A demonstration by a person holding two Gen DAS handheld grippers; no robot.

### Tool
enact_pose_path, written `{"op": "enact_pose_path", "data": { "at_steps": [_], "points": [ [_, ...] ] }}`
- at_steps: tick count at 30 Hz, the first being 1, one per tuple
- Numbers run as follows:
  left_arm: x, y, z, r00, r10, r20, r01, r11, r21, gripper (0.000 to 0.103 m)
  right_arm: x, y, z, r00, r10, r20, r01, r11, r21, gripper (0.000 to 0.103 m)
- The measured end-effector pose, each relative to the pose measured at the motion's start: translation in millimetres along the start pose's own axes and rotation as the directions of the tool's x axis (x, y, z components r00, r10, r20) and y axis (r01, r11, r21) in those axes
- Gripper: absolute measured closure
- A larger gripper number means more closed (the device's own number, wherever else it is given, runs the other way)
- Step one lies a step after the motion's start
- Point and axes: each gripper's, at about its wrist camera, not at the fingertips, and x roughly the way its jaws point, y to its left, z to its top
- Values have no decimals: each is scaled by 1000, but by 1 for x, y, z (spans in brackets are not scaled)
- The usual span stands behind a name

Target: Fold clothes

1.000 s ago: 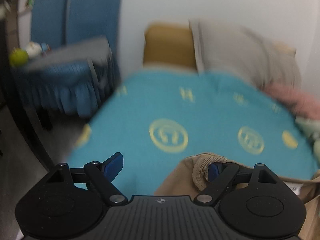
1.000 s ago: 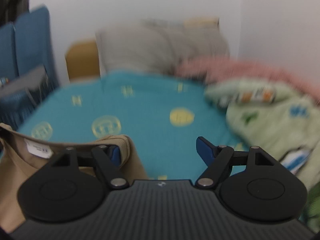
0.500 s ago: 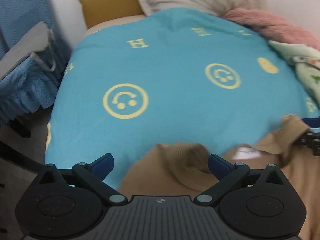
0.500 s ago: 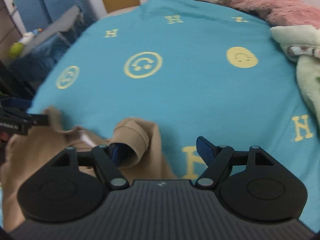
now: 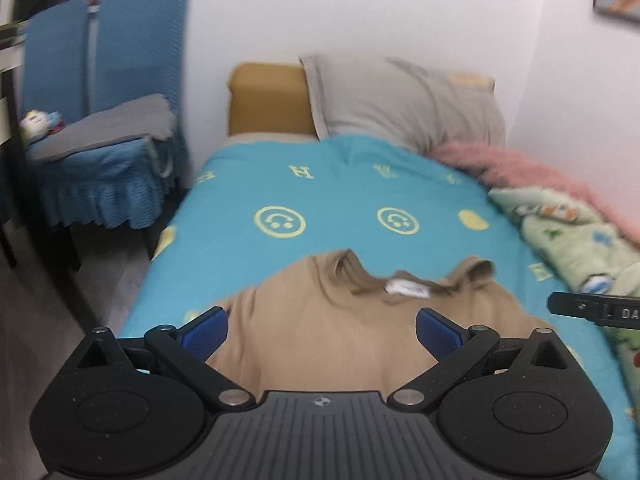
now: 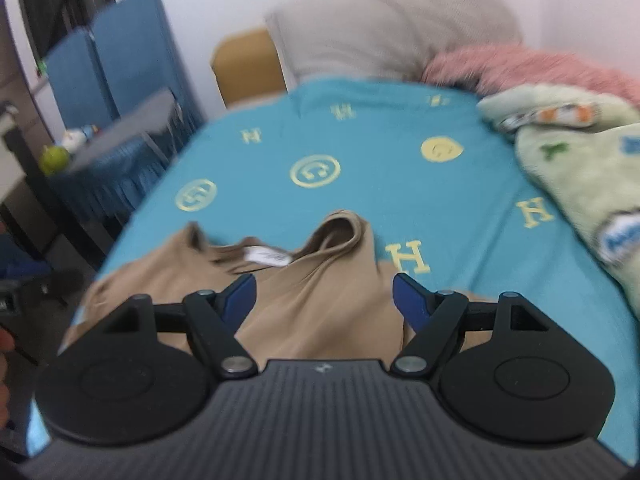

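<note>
Tan knit sweater (image 5: 340,320) lies collar-up and rumpled on the teal smiley-print bedspread (image 5: 340,184), white neck label showing. Left gripper (image 5: 322,326) jaws, just opened, stand wide and grip nothing; right gripper (image 6: 323,295) jaws are apart and empty too. Risk: the bunched right shoulder would set a skewed fold, and the near hem could slide off the bed edge.

bed (image 5: 248,280): teal cover | tan shirt (image 5: 320,320) | grey pillow (image 5: 400,100) | green blanket (image 5: 568,232)

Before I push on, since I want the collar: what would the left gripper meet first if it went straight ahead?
Probably the tan shirt, lying between the open left gripper fingers, short of its collar; depth is hard to judge.
</note>
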Motion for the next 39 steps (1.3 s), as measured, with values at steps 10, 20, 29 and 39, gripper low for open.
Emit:
{"op": "enact_pose_path", "data": {
  "at_steps": [10, 20, 29, 39],
  "points": [
    [-169, 60, -85, 1000, -22, -4, 20, 963, -270, 11, -208, 41, -93, 989, -48, 137, 43, 998, 38, 26],
    [-204, 134, -81, 997, -82, 8, 67, 743, -666, 32, -255, 35, -136, 988, 0, 153, -29, 982, 189, 27],
    [-111, 155, -80, 999, -48, 13, 43, 720, -692, 44, -202, 14, -166, 997, 11, 78, -34, 955, 295, 27],
    [29, 176, -61, 999, 8, -47, -38, 734, -678, 83, -135, -9, -162, 993, -61, 102, 32, 964, 265, 27]
  ]
}}
